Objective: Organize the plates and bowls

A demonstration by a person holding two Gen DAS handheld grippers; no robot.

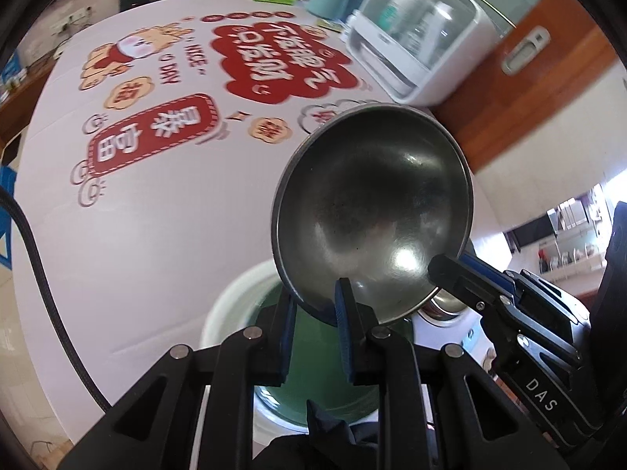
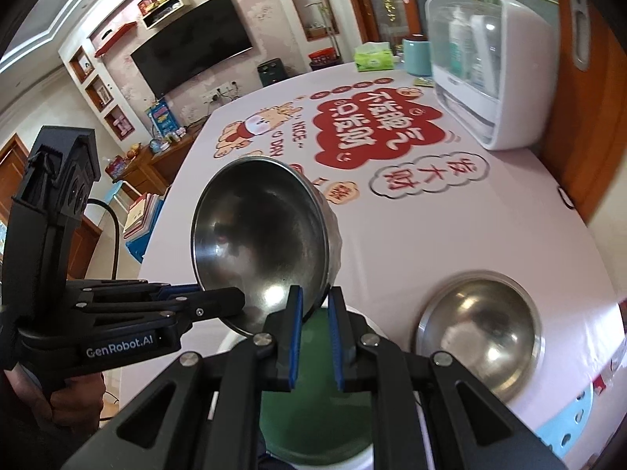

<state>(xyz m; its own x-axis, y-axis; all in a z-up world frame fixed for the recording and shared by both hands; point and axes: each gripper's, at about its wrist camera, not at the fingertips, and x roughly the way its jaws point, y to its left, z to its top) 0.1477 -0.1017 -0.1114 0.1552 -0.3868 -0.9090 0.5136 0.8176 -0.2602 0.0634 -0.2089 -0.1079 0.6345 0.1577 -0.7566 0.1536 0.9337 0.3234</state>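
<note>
We hold one steel bowl in the air between both grippers, tilted so its hollow faces the cameras. The left gripper is closed tight on the near lower rim, and the right gripper pinches the rim beside it. The bowl hangs above a green bowl with a white rim, which sits at the near edge of the desk.

The step in hand looks like carrying this bowl to a stack. A second steel bowl rests upright on the desk to the right, so next we would likely level the lifted bowl, bring it over that one and lower it in before letting go.

Count: two steel bowls and one green bowl.
</note>
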